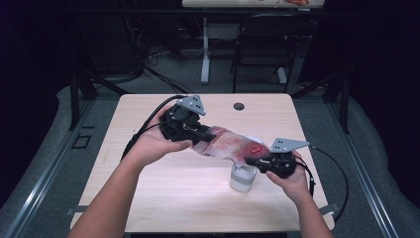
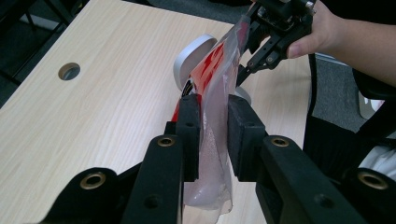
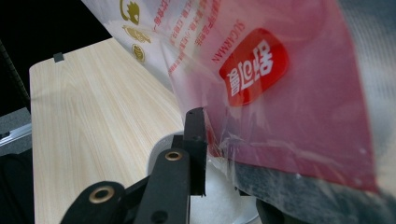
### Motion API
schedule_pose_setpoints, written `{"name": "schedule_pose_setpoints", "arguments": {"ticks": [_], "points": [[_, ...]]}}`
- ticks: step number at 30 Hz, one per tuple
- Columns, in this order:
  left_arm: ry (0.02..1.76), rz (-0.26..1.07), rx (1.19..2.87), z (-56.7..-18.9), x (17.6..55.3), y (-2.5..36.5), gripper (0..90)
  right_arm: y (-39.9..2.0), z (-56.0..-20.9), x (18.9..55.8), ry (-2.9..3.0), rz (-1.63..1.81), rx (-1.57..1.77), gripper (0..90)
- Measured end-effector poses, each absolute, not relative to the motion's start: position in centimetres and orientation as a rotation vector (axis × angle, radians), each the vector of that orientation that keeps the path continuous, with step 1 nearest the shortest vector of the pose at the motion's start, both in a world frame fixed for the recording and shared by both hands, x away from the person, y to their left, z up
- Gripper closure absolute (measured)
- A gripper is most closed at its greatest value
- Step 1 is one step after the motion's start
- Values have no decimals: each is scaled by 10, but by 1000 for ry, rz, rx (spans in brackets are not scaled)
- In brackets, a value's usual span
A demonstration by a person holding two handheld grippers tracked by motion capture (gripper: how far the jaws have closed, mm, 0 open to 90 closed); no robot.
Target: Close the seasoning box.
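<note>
Above white cup (image 1: 242,177), red-printed plastic bag (image 1: 225,145), clamped by both tools, contents unclear

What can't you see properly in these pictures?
- Inside of the white cup: high view, the bag hangs over it.
- Right hand-held gripper, second jaw: right gripper view, the bag covers it.
- Bag's small print: high view, too small to read.

Dim room with a lit table (image 1: 148,198); the near bag (image 3: 289,93) is blurred, with soft shadows.
</note>
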State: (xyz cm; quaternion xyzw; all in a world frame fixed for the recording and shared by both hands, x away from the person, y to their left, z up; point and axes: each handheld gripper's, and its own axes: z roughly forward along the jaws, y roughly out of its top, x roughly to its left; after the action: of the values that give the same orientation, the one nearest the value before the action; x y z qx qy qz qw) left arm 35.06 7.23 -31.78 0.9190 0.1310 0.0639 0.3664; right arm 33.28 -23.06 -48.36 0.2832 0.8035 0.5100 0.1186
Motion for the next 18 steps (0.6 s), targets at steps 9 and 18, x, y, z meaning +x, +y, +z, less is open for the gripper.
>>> {"name": "schedule_pose_setpoints", "arguments": {"ticks": [9,18], "points": [[336,167,2359,-318,350,71,765,-231,-484,333,2350,1488,829,786],[332,163,2363,-319,351,71,764,-232,-484,333,2351,1485,831,785]]}}
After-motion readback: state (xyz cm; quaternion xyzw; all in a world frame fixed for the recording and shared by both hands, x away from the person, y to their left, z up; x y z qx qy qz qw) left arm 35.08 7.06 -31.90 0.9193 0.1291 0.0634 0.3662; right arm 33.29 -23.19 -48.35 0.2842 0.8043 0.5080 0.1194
